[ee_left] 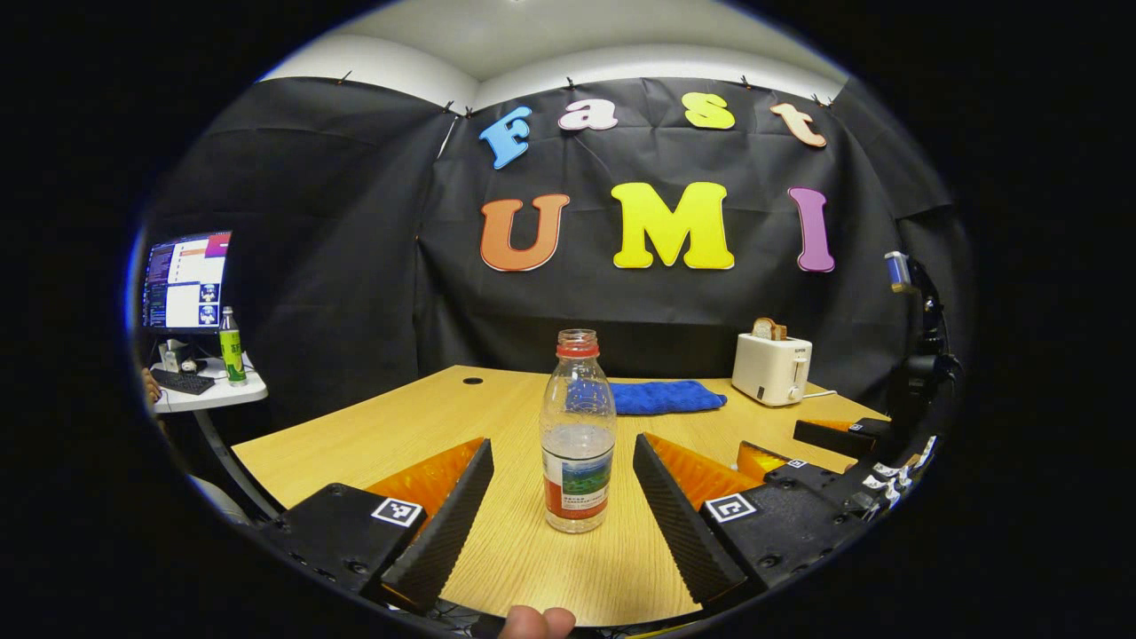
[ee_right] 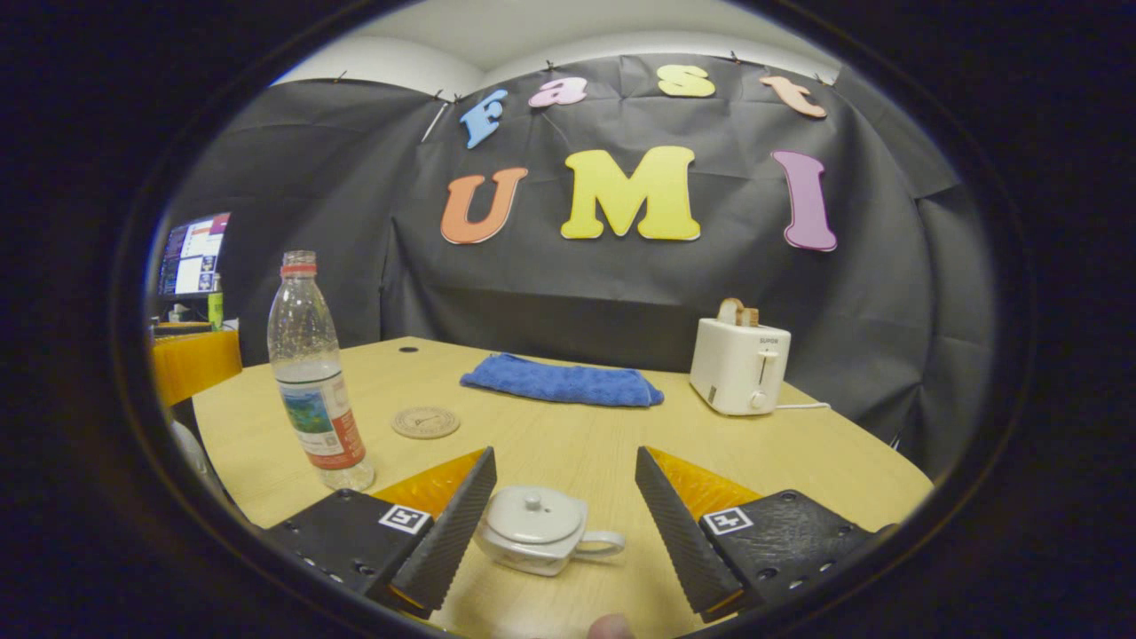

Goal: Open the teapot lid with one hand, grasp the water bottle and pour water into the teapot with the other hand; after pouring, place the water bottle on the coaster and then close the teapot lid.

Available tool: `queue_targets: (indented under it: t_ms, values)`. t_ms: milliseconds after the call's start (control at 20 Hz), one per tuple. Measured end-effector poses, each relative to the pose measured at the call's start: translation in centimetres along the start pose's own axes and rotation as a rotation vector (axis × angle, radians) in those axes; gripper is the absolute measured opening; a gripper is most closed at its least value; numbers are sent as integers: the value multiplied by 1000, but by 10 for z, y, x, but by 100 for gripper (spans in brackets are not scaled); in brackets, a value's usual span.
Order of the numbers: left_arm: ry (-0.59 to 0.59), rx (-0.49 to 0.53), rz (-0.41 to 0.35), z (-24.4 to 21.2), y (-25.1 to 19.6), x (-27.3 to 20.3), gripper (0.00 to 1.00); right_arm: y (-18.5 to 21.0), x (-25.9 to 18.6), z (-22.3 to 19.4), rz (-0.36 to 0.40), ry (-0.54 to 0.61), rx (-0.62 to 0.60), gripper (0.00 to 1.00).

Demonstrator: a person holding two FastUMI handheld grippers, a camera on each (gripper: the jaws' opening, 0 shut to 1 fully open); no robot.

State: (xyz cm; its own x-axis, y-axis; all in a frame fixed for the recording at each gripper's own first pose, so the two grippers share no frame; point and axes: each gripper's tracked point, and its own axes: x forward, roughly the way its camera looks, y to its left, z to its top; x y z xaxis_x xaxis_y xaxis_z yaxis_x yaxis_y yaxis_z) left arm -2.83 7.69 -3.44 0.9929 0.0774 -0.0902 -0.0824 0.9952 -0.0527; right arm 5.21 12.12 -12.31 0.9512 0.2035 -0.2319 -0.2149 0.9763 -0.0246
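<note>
The wooden table (ee_right: 577, 461) is carrying everything, and it is laid out so each hand has its own job within reach. At the back, the white toaster (ee_right: 739, 366) and the folded blue towel (ee_right: 561, 380) are sitting well apart from the work, out of the way of any pour. Nearer, the water bottle (ee_left: 578, 432) is standing upright with no cap on and only part full — ready to tip without a twist first. The left gripper (ee_left: 564, 506) is framing it, its 2 fingers spread wide on either side and touching nothing, lined up, I would say, for a grasp around the label. The right gripper (ee_right: 564, 524) is waiting the same way, jaws wide apart, with the small white teapot (ee_right: 543, 531) sitting between the fingers, handle turned to the right. The lid (ee_right: 534, 512) is lying closed on the pot, its knob facing up for a pinch. The round coaster (ee_right: 426, 422) is lying just beside the bottle — a short trip once pouring is done.
</note>
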Motion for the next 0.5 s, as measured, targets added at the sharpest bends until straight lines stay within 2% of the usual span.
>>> queue_targets:
  t_ms: [100, 150, 350, 450, 500]
  values:
    - [-1, 1, 1, 0, 2, 2, 99, 2, 6, -4, 7, 21, 3, 94]
    - [0, 2, 1, -1, 2, 2, 99, 4, 8, -7, 15, 32, 4, 90]
    - [11, -3, 5, -4, 6, 4, 99, 11, 11, -7, 26, 35, -23, 63]
    - [20, -9, 6, -6, 7, 5, 99, 13, 10, -9, 31, 42, -22, 41]
    - [23, -12, 4, -7, 8, 5, 99, 15, 11, -11, 34, 48, -19, 21]
